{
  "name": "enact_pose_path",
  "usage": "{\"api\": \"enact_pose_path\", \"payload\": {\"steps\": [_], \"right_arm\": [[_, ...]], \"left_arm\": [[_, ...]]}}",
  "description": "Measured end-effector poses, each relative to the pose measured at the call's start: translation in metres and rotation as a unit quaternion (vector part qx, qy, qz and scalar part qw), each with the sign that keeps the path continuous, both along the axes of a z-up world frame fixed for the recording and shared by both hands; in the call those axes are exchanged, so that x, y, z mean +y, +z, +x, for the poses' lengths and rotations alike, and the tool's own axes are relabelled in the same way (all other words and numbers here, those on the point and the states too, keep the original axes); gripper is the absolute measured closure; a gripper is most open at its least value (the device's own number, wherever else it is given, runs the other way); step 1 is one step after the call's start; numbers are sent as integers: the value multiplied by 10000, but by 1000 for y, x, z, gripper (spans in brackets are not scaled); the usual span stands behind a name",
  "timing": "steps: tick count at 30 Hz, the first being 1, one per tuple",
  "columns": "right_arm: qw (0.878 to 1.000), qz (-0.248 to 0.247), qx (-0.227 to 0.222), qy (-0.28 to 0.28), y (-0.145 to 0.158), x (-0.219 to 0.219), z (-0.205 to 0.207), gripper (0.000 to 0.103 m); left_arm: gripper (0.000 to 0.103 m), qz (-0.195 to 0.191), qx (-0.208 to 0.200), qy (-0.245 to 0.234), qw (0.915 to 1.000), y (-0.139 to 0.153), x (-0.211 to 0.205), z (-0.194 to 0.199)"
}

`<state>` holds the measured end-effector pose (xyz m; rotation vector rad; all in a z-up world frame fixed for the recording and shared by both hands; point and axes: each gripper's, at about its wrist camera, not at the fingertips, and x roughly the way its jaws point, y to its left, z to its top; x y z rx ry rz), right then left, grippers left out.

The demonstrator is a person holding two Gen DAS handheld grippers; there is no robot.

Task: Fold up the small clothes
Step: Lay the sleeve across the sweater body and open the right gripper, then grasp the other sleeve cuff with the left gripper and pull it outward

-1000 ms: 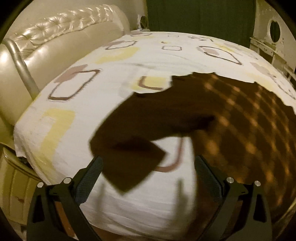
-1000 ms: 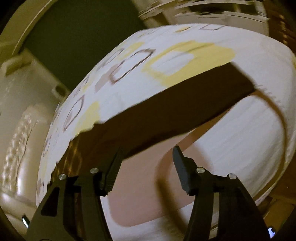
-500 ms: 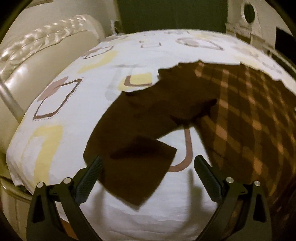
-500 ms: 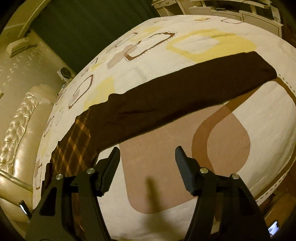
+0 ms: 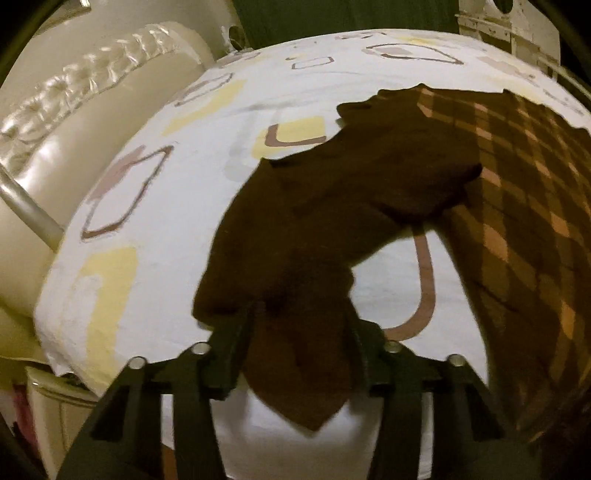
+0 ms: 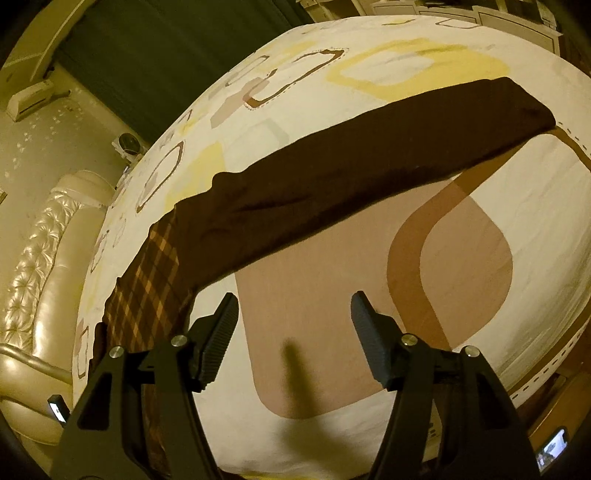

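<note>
A garment with a brown plaid body (image 5: 517, 203) and plain dark brown sleeves lies spread on a patterned bed sheet (image 5: 147, 221). One sleeve (image 5: 332, 206) runs toward me, and its folded cuff end sits between the fingers of my left gripper (image 5: 300, 310). The jaws are closing, and the pads press on the cloth from both sides. In the right wrist view the other sleeve (image 6: 369, 166) stretches straight across the sheet (image 6: 535, 221), away from the plaid body (image 6: 147, 288). My right gripper (image 6: 294, 295) hovers open just short of that sleeve, with nothing between its fingers.
A cream tufted headboard (image 5: 74, 129) (image 6: 40, 258) borders the bed on the left. A dark green curtain (image 5: 332, 14) hangs behind the bed. Lit phone screens show at the bed's near edge (image 6: 57, 408) and lower right (image 6: 552, 448). The sheet's edge drops off at the left.
My left gripper has sunk onto the folded sleeve end and its wide-open jaws have narrowed around the cloth. The right gripper has shifted across the sheet and stays open.
</note>
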<state>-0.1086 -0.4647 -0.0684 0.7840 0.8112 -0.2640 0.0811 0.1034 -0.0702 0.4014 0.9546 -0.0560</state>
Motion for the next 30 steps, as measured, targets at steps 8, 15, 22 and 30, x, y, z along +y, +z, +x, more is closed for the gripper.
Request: {"api": "enact_pose_path", "payload": {"steps": [8,15,22,30], "right_arm": [[10000,-4,28,53,-2,5,0,40],[10000,-21,78,58,-2,8,2,40],[9998,-101,91,113,1,13,3,40],[9989,-293,234,275,5,30,12,40]], "left_arm": [[91,-270,-39,137,9995,19,10,-5],[93,-779,-453,426,9950,67,42,-4],[93,-665,-744,1230,9874,97,104,24],[93,-82,-854,2188,9720,96,166,55]]}}
